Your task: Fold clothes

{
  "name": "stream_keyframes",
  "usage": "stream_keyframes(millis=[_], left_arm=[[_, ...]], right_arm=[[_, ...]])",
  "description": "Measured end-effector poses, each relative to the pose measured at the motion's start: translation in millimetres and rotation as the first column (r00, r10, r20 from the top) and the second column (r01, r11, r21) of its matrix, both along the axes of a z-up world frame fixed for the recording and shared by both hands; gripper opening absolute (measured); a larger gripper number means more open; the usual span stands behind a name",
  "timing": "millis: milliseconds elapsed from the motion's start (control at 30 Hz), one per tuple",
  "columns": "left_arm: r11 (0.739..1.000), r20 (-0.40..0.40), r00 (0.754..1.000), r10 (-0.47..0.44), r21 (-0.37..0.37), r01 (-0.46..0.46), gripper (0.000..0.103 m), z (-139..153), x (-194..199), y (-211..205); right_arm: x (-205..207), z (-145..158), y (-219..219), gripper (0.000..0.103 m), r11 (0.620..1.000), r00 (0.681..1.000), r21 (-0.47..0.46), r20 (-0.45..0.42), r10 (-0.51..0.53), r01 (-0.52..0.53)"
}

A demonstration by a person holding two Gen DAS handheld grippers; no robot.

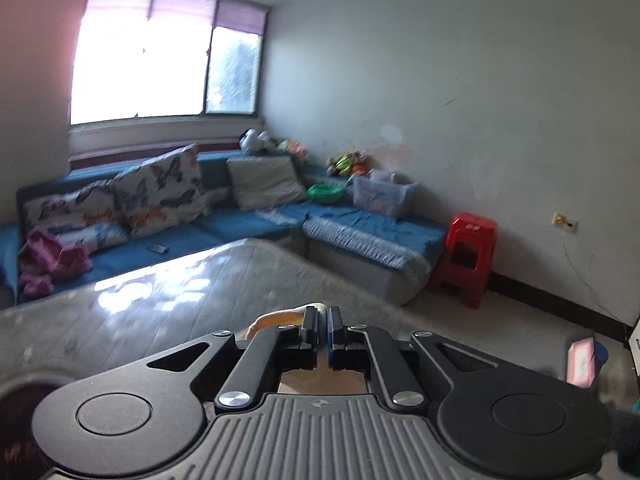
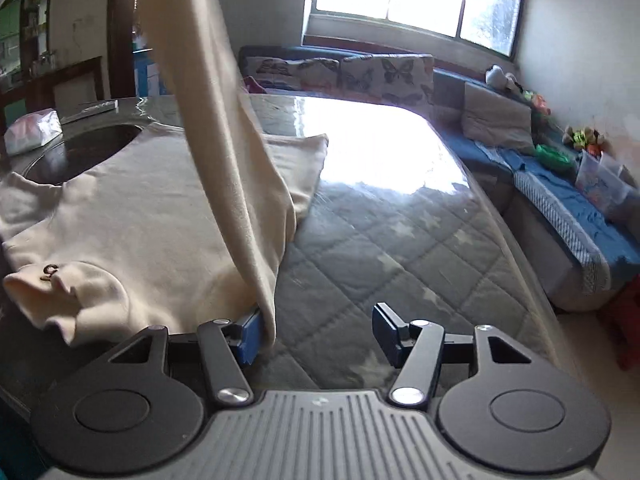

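A cream sweatshirt (image 2: 132, 216) lies spread on the quilted grey table cover (image 2: 400, 240). One part of it, a sleeve (image 2: 208, 92), is lifted high and hangs down from the top of the right wrist view to the table. My left gripper (image 1: 322, 324) is shut on a cream fold of the sweatshirt (image 1: 280, 317), held well above the table. My right gripper (image 2: 316, 330) is open just above the table; its left finger (image 2: 250, 332) touches the hanging sleeve's lower edge.
A blue corner sofa (image 1: 248, 224) with butterfly cushions (image 1: 160, 188) stands behind the table under a window. A red plastic stool (image 1: 466, 258) stands by the wall. A tissue pack (image 2: 34, 130) lies at the table's far left.
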State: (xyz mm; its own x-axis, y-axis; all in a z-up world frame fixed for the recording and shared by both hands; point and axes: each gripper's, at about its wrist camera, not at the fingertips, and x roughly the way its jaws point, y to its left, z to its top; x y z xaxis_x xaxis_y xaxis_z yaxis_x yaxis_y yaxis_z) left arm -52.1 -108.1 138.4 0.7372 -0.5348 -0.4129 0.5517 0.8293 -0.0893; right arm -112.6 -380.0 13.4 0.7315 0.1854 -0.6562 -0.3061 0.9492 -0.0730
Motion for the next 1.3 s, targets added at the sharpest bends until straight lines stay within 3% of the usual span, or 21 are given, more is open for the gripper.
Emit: stream_keyframes(millis=[267,400,533,700,767,833,900,1000,1100,1300], left_arm=[[0.989,-0.211,0.968,0.137,0.080,-0.122,0.005,-90,-31,50],[0.986,-0.254,0.955,0.152,0.102,-0.130,0.005,-111,-48,60],[0.988,-0.255,0.957,0.142,0.090,-0.122,0.005,-103,-57,62],[0.989,-0.223,0.965,0.138,0.076,-0.124,0.013,-91,-58,56],[0.987,-0.240,0.958,0.157,0.055,-0.149,0.022,-89,-53,59],[0.982,-0.262,0.947,0.188,0.043,-0.183,0.040,-90,-48,63],[0.976,-0.271,0.937,0.219,0.055,-0.212,0.042,-93,-41,63],[0.974,-0.304,0.925,0.227,0.050,-0.223,0.039,-103,-28,61],[0.974,-0.337,0.914,0.224,0.062,-0.216,0.008,-116,-15,54],[0.965,-0.249,0.932,0.262,0.062,-0.255,0.004,-100,-17,57]], right_arm=[[-2,2,-13,0.065,1.000,0.999,-0.011,-0.026,0.027,-0.027],[-6,5,-13,0.066,0.996,0.996,-0.052,-0.062,0.065,-0.069],[-9,24,-15,0.058,0.991,0.991,-0.072,-0.078,0.105,-0.111],[13,45,-4,0.046,0.990,0.989,0.017,-0.032,0.143,-0.143],[25,44,7,0.041,0.985,0.985,0.040,-0.028,0.171,-0.170],[36,41,19,0.039,0.979,0.979,0.046,-0.027,0.201,-0.199],[42,37,29,0.038,0.974,0.975,0.044,-0.031,0.222,-0.221],[49,30,41,0.031,0.967,0.967,0.056,-0.042,0.251,-0.249],[51,26,48,0.029,0.964,0.964,0.062,-0.053,0.261,-0.258],[57,24,54,0.026,0.964,0.965,0.069,-0.045,0.258,-0.255]])
